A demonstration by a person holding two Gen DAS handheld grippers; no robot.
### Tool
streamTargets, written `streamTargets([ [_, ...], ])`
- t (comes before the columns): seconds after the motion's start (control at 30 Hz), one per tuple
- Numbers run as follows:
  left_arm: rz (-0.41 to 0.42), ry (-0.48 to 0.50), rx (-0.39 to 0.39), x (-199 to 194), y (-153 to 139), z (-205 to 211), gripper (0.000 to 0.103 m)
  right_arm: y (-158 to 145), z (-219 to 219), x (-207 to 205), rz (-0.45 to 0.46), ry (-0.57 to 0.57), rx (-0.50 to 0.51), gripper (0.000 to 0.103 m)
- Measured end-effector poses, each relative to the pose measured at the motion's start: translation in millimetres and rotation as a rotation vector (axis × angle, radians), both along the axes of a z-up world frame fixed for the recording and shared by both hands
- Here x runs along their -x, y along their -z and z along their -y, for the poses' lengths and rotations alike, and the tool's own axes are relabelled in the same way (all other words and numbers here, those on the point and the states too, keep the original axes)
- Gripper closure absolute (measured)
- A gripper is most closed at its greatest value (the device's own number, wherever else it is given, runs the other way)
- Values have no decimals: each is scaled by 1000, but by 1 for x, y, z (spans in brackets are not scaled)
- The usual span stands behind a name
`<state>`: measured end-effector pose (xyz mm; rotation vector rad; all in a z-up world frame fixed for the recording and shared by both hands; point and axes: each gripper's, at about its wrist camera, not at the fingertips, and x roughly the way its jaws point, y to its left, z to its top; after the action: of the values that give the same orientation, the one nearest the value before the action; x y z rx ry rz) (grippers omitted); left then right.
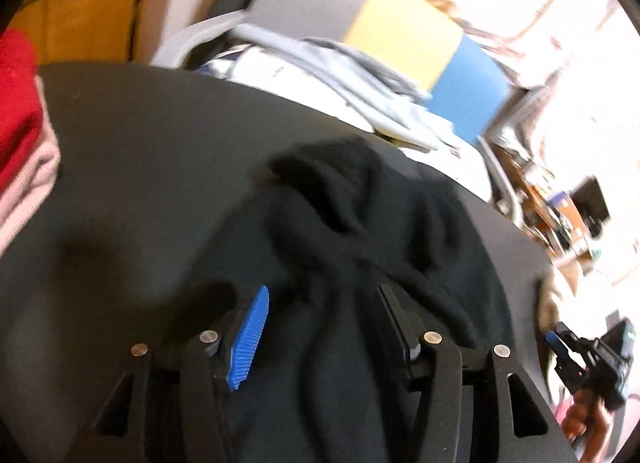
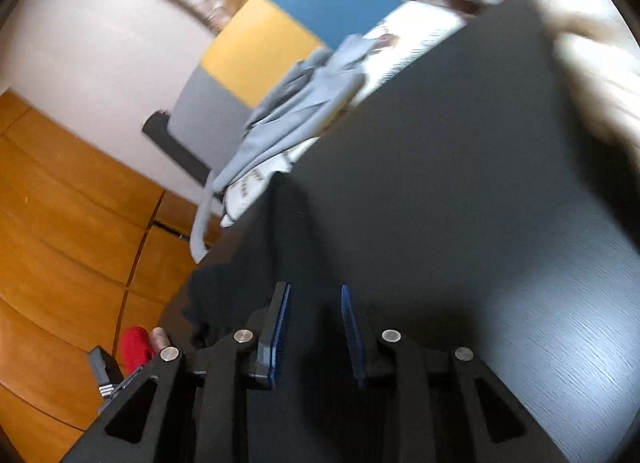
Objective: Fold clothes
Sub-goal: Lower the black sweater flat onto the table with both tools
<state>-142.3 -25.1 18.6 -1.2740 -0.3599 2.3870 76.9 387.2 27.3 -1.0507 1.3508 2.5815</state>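
At the left edge of the table (image 1: 140, 135) lies a stack of folded clothes (image 1: 18, 111), red on top and pale pink beneath. The table top is dark and matte. Toward its middle, a crumpled black garment (image 1: 360, 231) lies spread over the surface, bunched into ridges at its far end and running back under the left hand-held gripper (image 1: 320, 303). That gripper's fingers stand spread wide, the blue ribbed pad (image 1: 248, 339) on one side and the other finger across the cloth; the black fabric fills the gap between them, but the fingers are not pinched on it.

Beyond the far edge of the table, a pile of grey and white clothes (image 1: 320, 63) sits in a pale basket (image 1: 192, 35), in front of a panel of grey, yellow and blue blocks (image 1: 400, 35).

At the right edge of the table, the right hand-held gripper (image 1: 560, 347) shows small and blurred, held in a hand (image 1: 580, 415). In its own view this gripper (image 2: 316, 311) hangs over bare table, its two blue-padded fingers parted with nothing between them. A light, blurred shape (image 2: 592, 63) lies near the table's far right corner; what it is cannot be told.
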Motion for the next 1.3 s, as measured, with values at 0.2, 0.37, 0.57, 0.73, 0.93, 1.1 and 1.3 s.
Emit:
streamTargets([
  [0.2, -44, 127, 207, -56, 23, -39, 46, 21, -2, -79, 99, 12, -11, 76],
  [0.37, 3, 76, 206, -63, 33, -41, 46, 44, 22, -105, 99, -62, 51, 76],
  [0.57, 77, 134, 47, -76, 18, -53, 43, 60, 55, -74, 120, -150, 67, 76],
  [0.73, 96, 207, -32, -73, 5, -75, 39, 62, 78, -23, 101, -167, 86, 90],
  [0.93, 80, 228, -67, -19, -30, -101, 28, 16, 133, 19, -70, -280, -106, 95],
  [1.1, 72, 345, 3, 13, -46, -139, 18, 6, 211, 30, -120, -519, -347, 95],
  [1.3, 13, 461, 404, 10, -14, -198, 15, 36, 243, 29, -56, -580, -399, 95],
])
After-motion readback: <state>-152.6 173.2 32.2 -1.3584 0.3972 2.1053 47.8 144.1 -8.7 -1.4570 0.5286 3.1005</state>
